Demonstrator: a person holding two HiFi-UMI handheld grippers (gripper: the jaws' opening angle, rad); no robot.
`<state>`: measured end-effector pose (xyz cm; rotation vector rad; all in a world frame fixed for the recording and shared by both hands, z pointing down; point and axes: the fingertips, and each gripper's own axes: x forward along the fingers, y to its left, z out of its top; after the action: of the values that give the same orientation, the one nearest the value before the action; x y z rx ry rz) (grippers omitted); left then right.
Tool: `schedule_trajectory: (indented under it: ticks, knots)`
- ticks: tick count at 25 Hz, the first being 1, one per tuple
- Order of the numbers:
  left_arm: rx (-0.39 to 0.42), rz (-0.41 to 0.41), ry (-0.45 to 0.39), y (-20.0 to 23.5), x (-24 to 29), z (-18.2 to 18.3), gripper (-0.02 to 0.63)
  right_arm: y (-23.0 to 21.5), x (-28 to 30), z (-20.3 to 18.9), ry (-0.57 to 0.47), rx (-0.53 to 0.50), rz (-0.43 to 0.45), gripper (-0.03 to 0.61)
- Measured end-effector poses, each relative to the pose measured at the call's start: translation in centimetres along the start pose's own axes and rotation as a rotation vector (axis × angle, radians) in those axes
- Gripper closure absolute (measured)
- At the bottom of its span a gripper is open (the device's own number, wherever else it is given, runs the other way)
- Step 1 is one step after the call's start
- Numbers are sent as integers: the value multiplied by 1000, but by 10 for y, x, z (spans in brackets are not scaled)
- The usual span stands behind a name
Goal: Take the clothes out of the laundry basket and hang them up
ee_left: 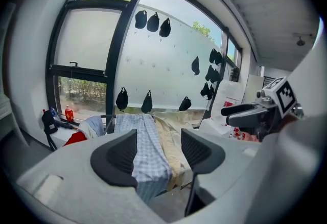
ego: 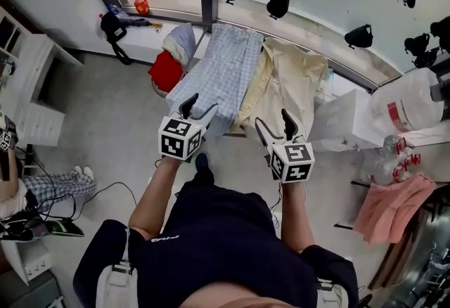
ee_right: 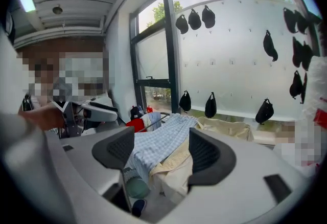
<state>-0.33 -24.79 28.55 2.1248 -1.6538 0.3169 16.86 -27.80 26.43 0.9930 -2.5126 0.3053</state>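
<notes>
Your left gripper (ego: 199, 107) and right gripper (ego: 274, 122) hover before the hung check cloth (ego: 221, 71), fingers wide open and empty. For the next garment, pinch one layer firmly.

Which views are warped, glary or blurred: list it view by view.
Head view: mild bowing at the edges, even daylight, sharp. Left gripper view: strong fisheye bends the window frame, the corners go black, and backlight leaves the jaws dim. Right gripper view: same fisheye, a washed-out pane, and a mosaic patch at left.
</notes>
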Motion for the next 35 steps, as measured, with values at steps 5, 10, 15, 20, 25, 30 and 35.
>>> schedule_trajectory:
  ticks: [5, 10, 15, 20, 25, 30, 35]
  knots:
    - [-31, 84, -71, -61, -37, -14, 356, 6, -56, -20, -39, -64, 62, 245]
    - [-23, 122, -113, -129, -70, -33, 356, 7, -107, -47, -62, -71, 115, 245]
    - [-33, 145, -106, -187, -99, -64, 356, 11, -153, -76, -56, -70, 152, 245]
    - [-47, 154, -105, -212, -125, -82, 355, 13, -180, -95, -63, -29, 151, 245]
    - [-27, 167, -116, -215, -140, -84, 356, 22, -192, -101, -71, -40, 142, 247]
    - [-11, 164, -121, -216, -147, -86, 588, 20, -208, -86, -173, 4, 86, 383]
    - [22, 130, -106, -220, -148, -87, 589, 11, -218, -76, -240, 50, 26, 577]
